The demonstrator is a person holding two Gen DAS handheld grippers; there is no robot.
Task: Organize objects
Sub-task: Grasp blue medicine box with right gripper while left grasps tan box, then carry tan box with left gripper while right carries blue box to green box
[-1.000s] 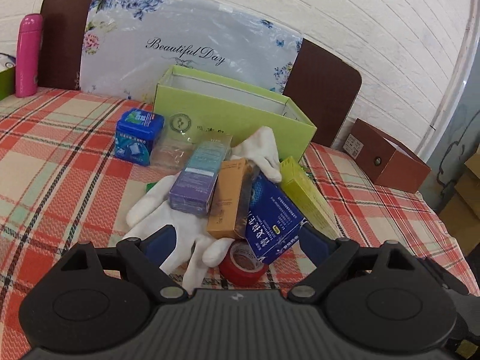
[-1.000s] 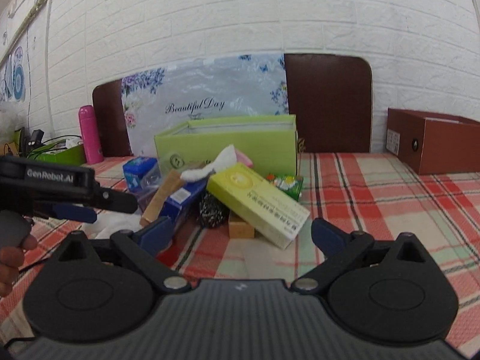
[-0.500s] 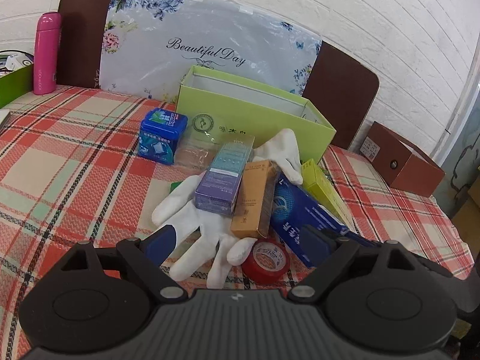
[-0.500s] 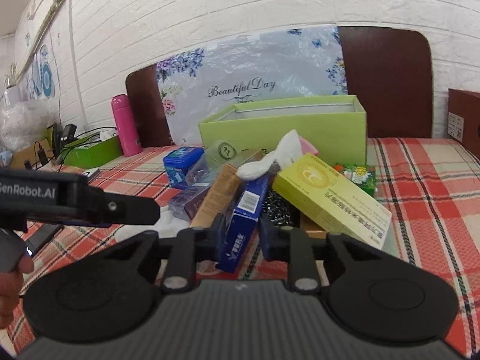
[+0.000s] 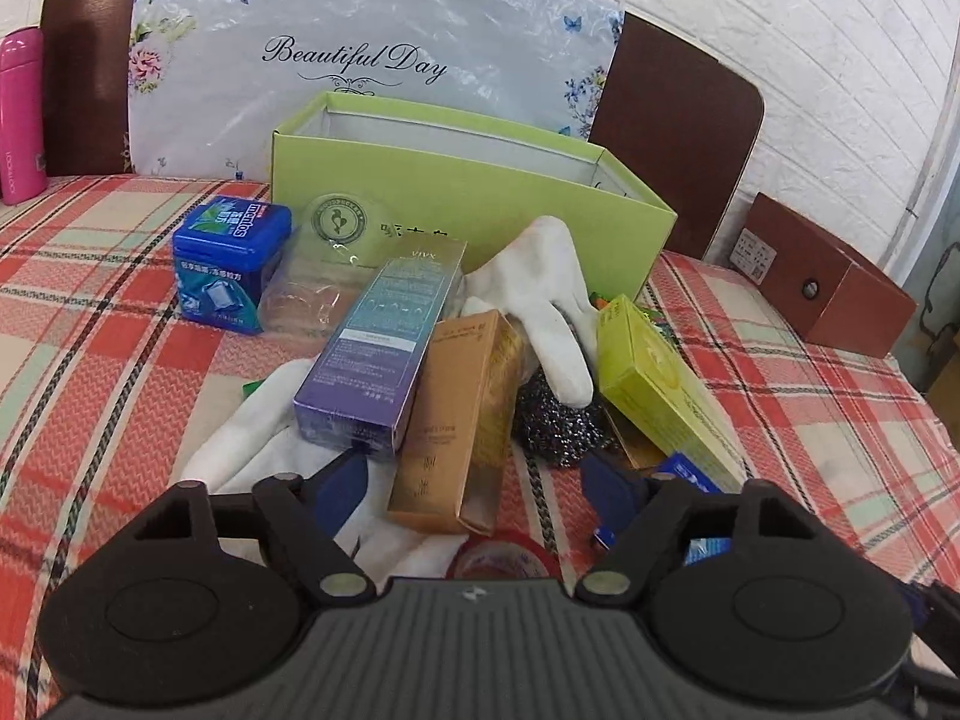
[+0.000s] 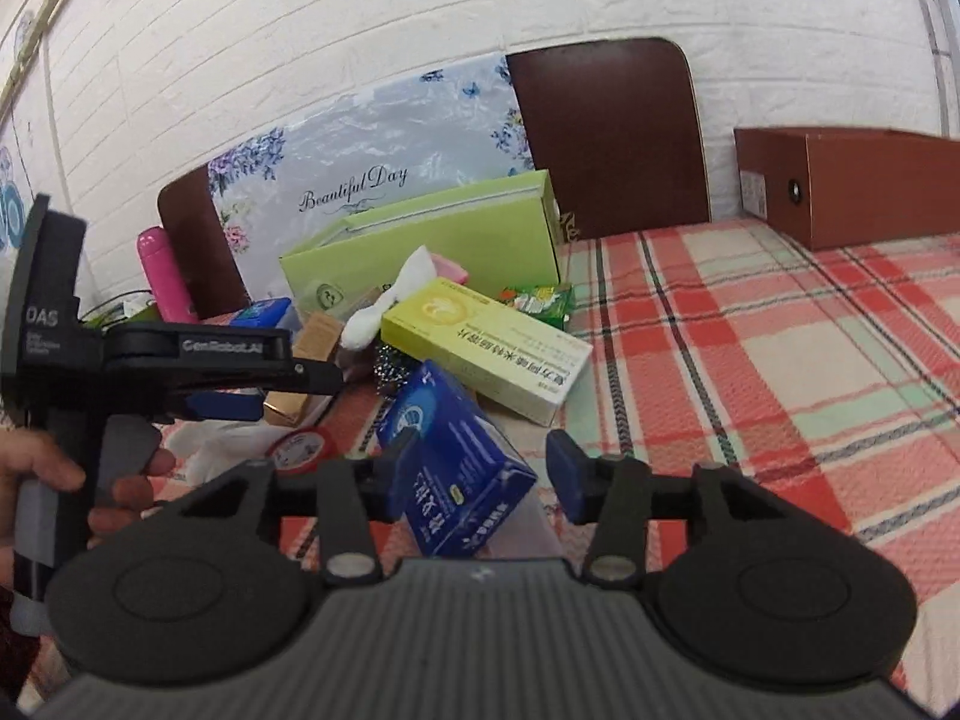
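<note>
A pile of objects lies before an open green box (image 5: 480, 204) on the plaid table: a purple carton (image 5: 378, 354), a tan carton (image 5: 456, 414), white gloves (image 5: 540, 294), a yellow-green carton (image 5: 660, 384), a steel scourer (image 5: 552, 420), red tape (image 5: 498, 558) and a blue mint tub (image 5: 231, 258). My left gripper (image 5: 480, 486) is open over the tan carton's near end. My right gripper (image 6: 480, 474) is open, with a blue carton (image 6: 456, 462) between its fingers, resting against the left finger. The left gripper also shows in the right wrist view (image 6: 228, 378).
A floral "Beautiful Day" board (image 5: 372, 60) leans on brown chair backs behind the green box. A pink bottle (image 5: 21, 114) stands at far left. A brown box (image 5: 834, 294) sits at the right. Bare plaid cloth (image 6: 780, 372) lies to the right of the pile.
The right gripper shut on the blue carton, pulled it out of the pile toward me, and has opened. The left gripper moved closer in over the tan carton.
</note>
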